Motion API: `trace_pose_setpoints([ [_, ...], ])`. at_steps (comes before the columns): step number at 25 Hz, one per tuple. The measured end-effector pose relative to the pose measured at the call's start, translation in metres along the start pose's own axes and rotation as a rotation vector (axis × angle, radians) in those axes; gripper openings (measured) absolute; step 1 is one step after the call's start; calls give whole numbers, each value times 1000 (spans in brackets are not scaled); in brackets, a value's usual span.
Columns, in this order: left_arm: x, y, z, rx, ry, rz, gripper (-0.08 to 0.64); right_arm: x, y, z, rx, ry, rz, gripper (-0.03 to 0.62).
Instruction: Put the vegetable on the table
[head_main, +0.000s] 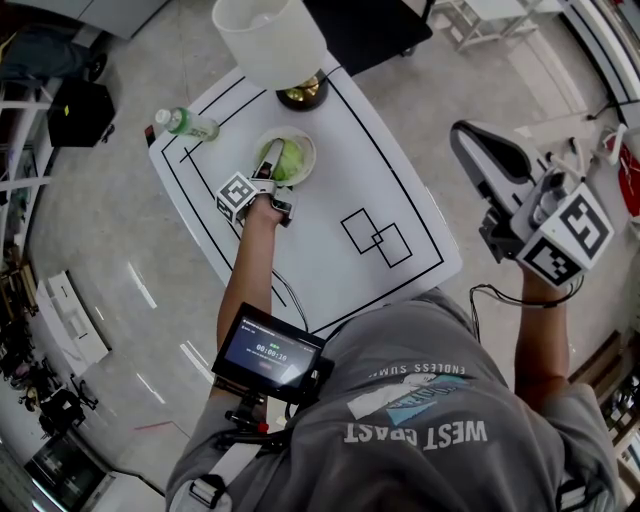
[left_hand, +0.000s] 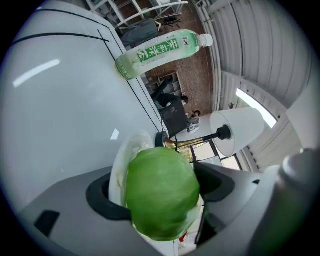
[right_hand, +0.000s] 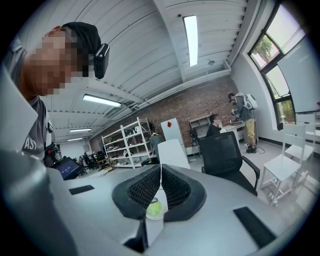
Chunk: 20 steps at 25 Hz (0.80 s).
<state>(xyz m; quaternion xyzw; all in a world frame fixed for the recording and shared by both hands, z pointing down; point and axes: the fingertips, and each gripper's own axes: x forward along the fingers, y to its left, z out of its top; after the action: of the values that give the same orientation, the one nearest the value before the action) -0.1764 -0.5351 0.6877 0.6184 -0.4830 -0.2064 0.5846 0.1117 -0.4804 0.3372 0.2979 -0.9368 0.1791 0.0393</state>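
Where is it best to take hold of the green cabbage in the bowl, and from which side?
Grip the cabbage across its widest middle, coming from above: it is a smooth round ball sitting in a shallow bowl, whose rim blocks a low sideways approach.

Head view: the grey T-shirt bears "WEST COAST" in large letters, upside down to the camera, with "ENDLESS SUMM…" beside it, the last letters lost in a fold. The chest-mounted screen shows a timer that looks like 00:00:10; its smaller lines are too fine to read. The left hand-held gripper and right hand-held gripper each carry a cube with black-and-white square markers. Left gripper view: the bottle has a green label with white Chinese characters. Right gripper view: a red diamond sign stands on a white panel
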Motion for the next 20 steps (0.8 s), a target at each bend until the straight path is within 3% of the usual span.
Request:
trace_pose_setpoints([
  [5, 2, 0, -3, 72, 43, 27, 390, 1, 2, 0, 2, -2, 7, 8],
  [10, 4, 0, -6, 204, 118, 94, 391, 2, 6, 1, 2, -3, 15, 8],
  [20, 4, 0, 3, 342, 135, 149, 407, 0, 11, -1, 1, -6, 18, 8],
])
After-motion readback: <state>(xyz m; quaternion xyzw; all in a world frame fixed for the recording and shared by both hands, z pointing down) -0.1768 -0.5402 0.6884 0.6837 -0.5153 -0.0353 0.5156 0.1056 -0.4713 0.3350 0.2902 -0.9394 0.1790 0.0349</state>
